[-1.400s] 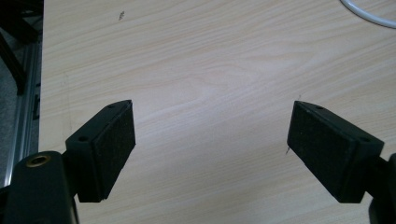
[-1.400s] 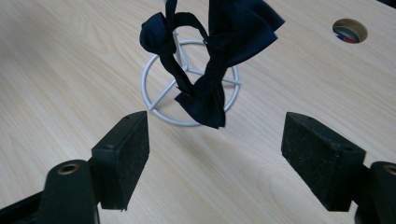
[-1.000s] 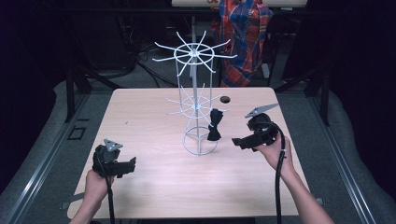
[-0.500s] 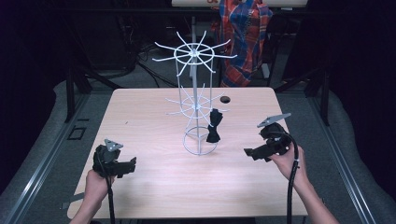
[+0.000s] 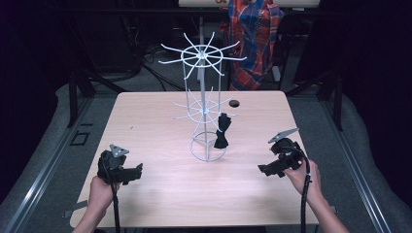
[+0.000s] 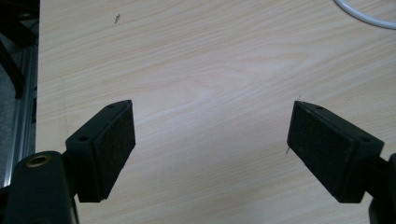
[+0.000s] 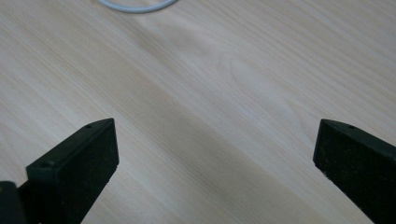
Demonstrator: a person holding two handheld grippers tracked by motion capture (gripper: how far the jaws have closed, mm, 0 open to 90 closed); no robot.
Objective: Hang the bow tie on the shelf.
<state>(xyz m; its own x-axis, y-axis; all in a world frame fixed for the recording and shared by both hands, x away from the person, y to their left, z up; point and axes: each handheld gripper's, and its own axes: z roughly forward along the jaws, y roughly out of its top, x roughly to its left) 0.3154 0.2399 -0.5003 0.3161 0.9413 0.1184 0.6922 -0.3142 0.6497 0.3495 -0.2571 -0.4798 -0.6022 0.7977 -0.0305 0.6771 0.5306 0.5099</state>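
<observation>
Overhead, black fabric bow tie [image 5: 222, 131] hung on white wire carousel rack's [image 5: 206, 102] lower tier, mid-table, apart from both grippers. R gripper [image 5: 265, 169] jaws had just opened wide, nothing between; L gripper [image 5: 138, 170] also wide, empty. Gripper views gave pale wooden tabletop [image 6: 210, 70] w/ rack's base ring [image 7: 135, 5].

This looks like a lab or recording studio set up for tabletop trials. A bare light-wood table [image 5: 145, 121] stands at the centre of the frame on grey flooring, ringed by dark drapes and black stands at upper left and right. Metal rails [image 5: 43, 170] run along the lower left edge, and cables lie on the floor at top centre.
</observation>
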